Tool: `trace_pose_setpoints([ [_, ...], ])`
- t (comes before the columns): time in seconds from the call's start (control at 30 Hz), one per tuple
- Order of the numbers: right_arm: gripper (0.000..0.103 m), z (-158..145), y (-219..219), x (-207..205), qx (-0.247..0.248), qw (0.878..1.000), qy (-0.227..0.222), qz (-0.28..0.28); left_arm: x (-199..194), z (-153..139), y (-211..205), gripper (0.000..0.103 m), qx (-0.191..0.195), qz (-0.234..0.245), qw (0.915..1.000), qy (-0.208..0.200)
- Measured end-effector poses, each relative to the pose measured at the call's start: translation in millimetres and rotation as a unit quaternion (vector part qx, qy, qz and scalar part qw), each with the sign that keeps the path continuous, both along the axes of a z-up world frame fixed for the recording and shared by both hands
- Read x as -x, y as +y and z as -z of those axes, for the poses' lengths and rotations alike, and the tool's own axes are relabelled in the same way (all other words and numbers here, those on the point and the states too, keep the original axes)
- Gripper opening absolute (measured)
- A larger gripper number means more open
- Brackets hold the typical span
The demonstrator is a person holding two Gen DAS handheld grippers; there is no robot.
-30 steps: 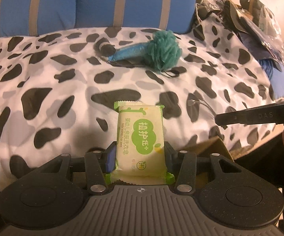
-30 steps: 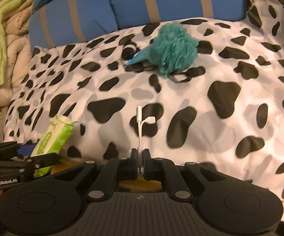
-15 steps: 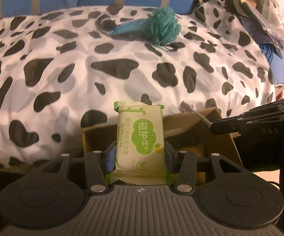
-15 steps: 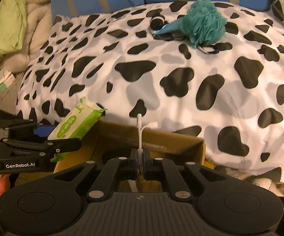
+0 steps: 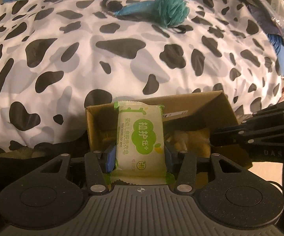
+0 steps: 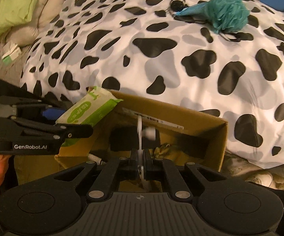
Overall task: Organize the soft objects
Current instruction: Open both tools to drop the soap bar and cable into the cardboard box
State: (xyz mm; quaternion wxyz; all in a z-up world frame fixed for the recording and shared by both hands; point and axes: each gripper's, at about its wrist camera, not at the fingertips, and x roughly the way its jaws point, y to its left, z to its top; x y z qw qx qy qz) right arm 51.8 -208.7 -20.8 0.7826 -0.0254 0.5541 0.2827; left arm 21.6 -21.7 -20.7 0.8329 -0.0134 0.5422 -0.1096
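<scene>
Soap dominated the left wrist view: one green-and-cream soap packet [image 5: 141, 137] stood clamped between the pads of the left gripper [image 5: 140, 153], its long axis running straight forward along the fingers and out over the near-left part of one open cardboard box [image 5: 223, 106]. The box lay directly ahead of and below the packet, so a release looked likely to drop it inside. One teal bath pouf [image 5: 170, 9] lay well apart on the spotted duvet [image 5: 63, 59], beside a blue pouch and a dark round item. From the right wrist view, the right gripper [image 6: 141, 157] was pinched shut on one thin white cable [image 6: 140, 135], which rose upright over the box [image 6: 220, 137] interior, its small plug bending off to the right. The left gripper [image 6: 75, 131] reached in from the left, its packet [image 6: 87, 110] tilted across the box's left rim. Both tools hung over the box, and I judged the right one the deeper in.
</scene>
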Motion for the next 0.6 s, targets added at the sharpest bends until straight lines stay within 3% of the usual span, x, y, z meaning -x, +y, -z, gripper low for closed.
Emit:
trace_pose_setpoints([
  [0.03, 0.011, 0.9, 1.6, -0.3, 0.004, 1.0, -0.001, -0.002, -1.5, 2.5, -0.6, 0.048, -0.003, 0.0, 1.0, 0.007],
  [0.07, 0.029, 1.9, 2.6, -1.4, 0.007, 1.0, 0.002, -0.003, -2.7, 5.0, -1.1, 0.049, -0.007, 0.0, 0.9999, 0.015],
  [0.1, 0.058, 2.5, 3.1, -1.7, 0.008, 1.0, 0.004, -0.004, -3.2, 6.5, -1.1, 0.05, -0.008, 0.0, 0.9998, 0.019],
  [0.13, 0.07, 2.1, 3.4, -1.5, 0.011, 1.0, 0.001, -0.005, -3.5, 7.6, -0.9, 0.057, -0.007, 0.001, 0.9997, 0.023],
  [0.17, 0.082, 0.9, 4.5, -0.6, 0.016, 1.0, -0.005, -0.007, -3.8, 8.1, -0.8, 0.072, -0.006, 0.001, 0.9997, 0.026],
  [0.23, 0.085, 1.0, 5.5, -0.5, 0.016, 1.0, -0.004, -0.011, -4.0, 8.8, -0.3, 0.078, -0.007, -0.002, 0.9996, 0.027],
  [0.4, 0.096, 6.6, 4.8, -2.5, 0.034, 0.999, 0.009, -0.008, -6.3, 13.6, 0.7, 0.078, -0.012, -0.011, 0.9989, 0.043],
  [0.6, 0.101, 12.0, 0.0, -6.1, 0.049, 0.998, 0.027, 0.009, -8.0, 15.6, 0.7, 0.078, -0.014, -0.013, 0.9985, 0.052],
])
